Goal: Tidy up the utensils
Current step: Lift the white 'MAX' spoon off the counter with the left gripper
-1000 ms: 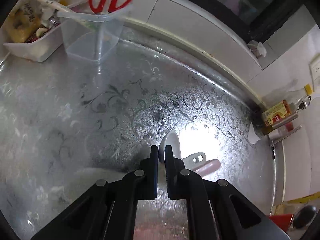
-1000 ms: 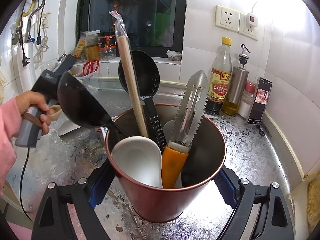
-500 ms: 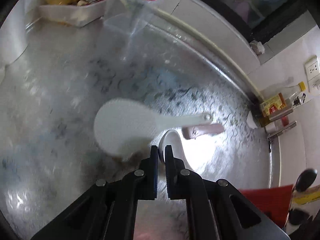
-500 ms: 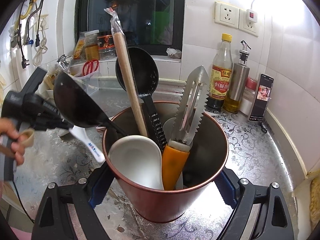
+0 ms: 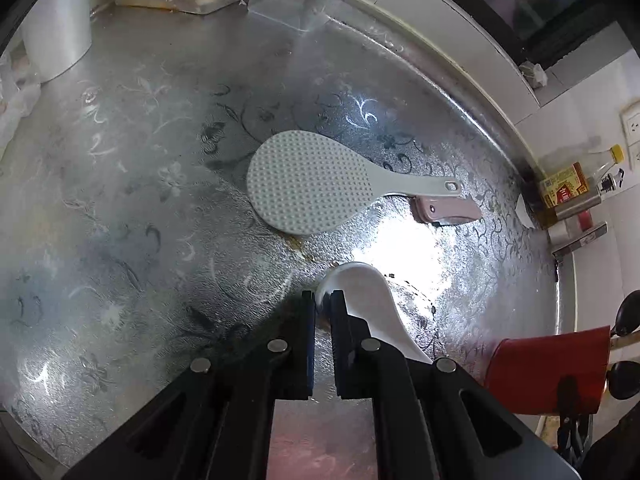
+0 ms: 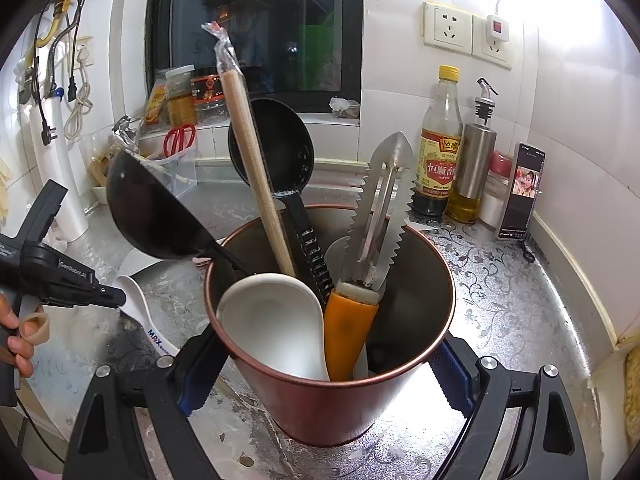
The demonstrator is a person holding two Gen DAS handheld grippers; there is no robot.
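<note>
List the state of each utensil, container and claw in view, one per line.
Left claw: shut on the white ceramic spoon, held above the counter.
Right claw: shut on the red metal utensil cup, upright.
Grey dimpled rice paddle: lying flat on the counter.
Pink folding knife: folded, lying beside the paddle's handle.
Two black ladles: standing in the cup.
Orange-handled serrated scraper: upright in the cup.

A silver worktop (image 6: 500,304) embossed with floral swirls meets white tiled walls (image 6: 580,120) along its back edge, beneath a dark window (image 6: 260,20) and wall sockets (image 6: 468,32).
</note>
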